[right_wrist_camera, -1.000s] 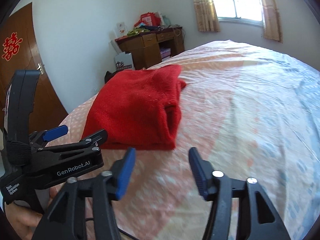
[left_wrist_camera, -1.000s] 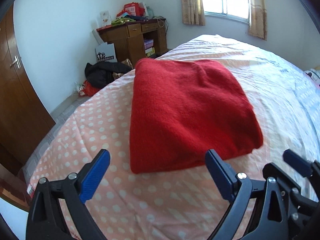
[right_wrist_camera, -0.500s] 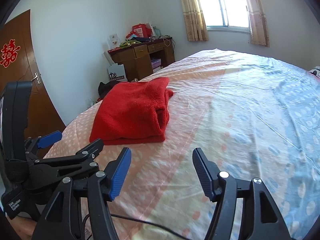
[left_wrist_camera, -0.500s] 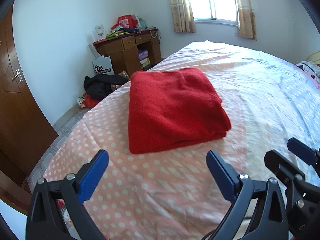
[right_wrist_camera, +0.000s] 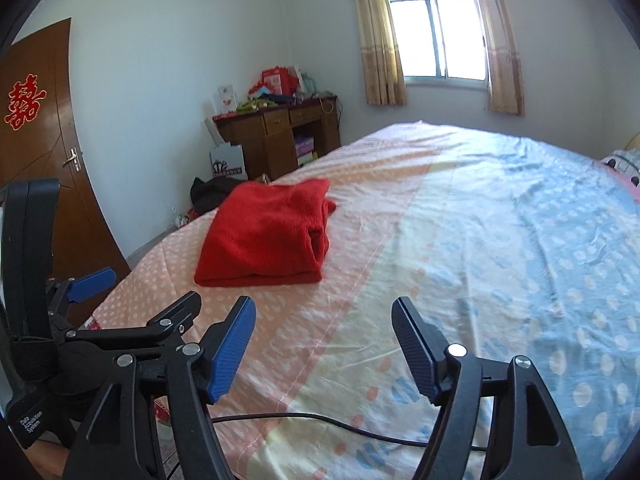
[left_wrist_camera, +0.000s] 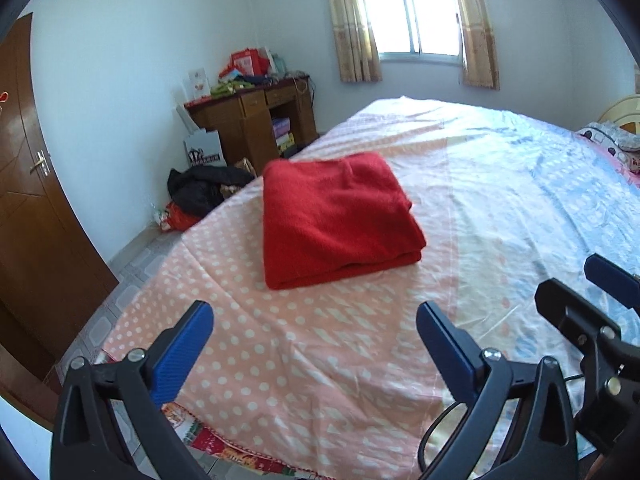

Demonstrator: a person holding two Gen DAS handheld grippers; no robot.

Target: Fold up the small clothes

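Note:
A red knitted garment (left_wrist_camera: 336, 216) lies folded into a neat rectangle on the pink polka-dot part of the bed; it also shows in the right wrist view (right_wrist_camera: 268, 236). My left gripper (left_wrist_camera: 314, 344) is open and empty, held well back from the garment near the bed's foot edge. My right gripper (right_wrist_camera: 324, 348) is open and empty, also back from the garment and to its right. The left gripper's body (right_wrist_camera: 80, 340) shows at the left of the right wrist view.
The bed sheet (left_wrist_camera: 500, 200) turns from pink to blue toward the right. A wooden desk (left_wrist_camera: 256, 124) with clutter stands by the far wall, dark clothes (left_wrist_camera: 200, 188) lie on the floor, and a brown door (left_wrist_camera: 28, 220) is at left. A black cable (right_wrist_camera: 320, 424) runs below the right gripper.
Both grippers have pulled back and up from the folded red garment, which now lies farther away and smaller in both views. The garment has not moved.

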